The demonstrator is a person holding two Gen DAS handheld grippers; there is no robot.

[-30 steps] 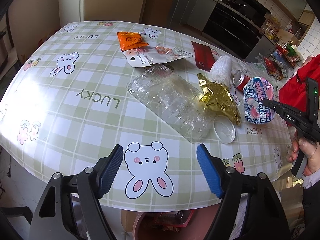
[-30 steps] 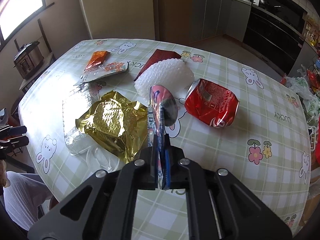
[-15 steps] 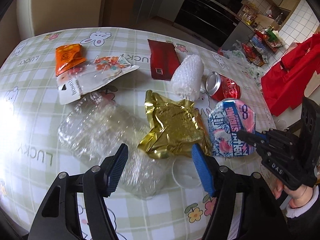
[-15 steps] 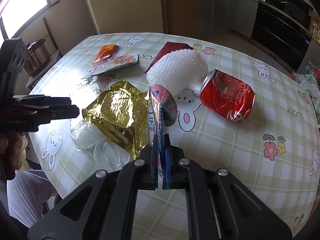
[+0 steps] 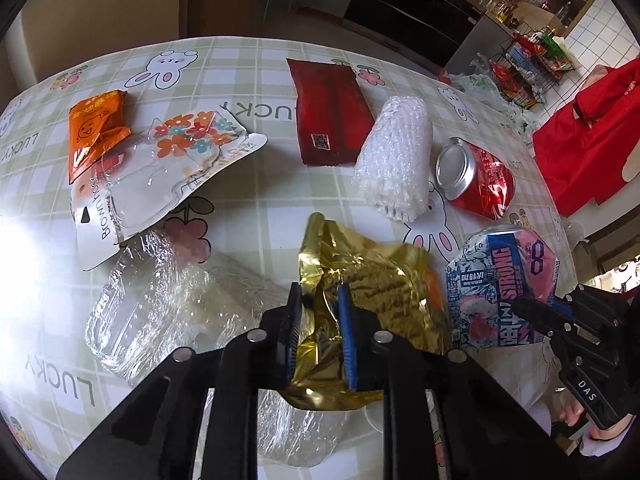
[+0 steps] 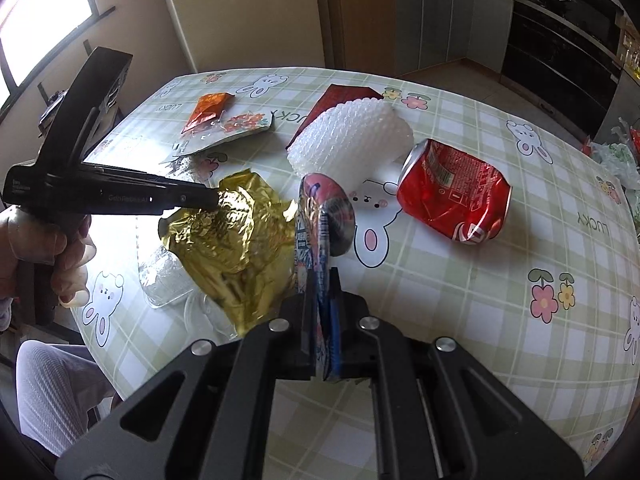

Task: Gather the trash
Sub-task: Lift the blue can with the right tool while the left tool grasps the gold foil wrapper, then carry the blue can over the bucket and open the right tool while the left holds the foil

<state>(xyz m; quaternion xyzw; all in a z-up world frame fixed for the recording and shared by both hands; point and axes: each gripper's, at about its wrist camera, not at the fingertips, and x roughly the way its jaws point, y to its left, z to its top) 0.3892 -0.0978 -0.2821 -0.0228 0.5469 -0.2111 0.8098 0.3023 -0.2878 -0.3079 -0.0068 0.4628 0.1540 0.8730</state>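
The left gripper (image 5: 318, 334) has come in over the counter to the gold foil wrapper (image 5: 372, 292), its jaws closing with foil now between them.

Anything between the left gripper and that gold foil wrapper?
Nothing visible. The left gripper is closing its jaws with the gold foil wrapper already crumpled between its fingertips; the clear plastic container lies underneath, not in between.

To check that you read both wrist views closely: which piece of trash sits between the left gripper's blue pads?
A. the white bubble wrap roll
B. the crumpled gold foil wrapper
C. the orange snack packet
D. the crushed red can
B: in the left wrist view the left gripper has its jaws closing on the gold foil wrapper, while the other three lie apart on the table.
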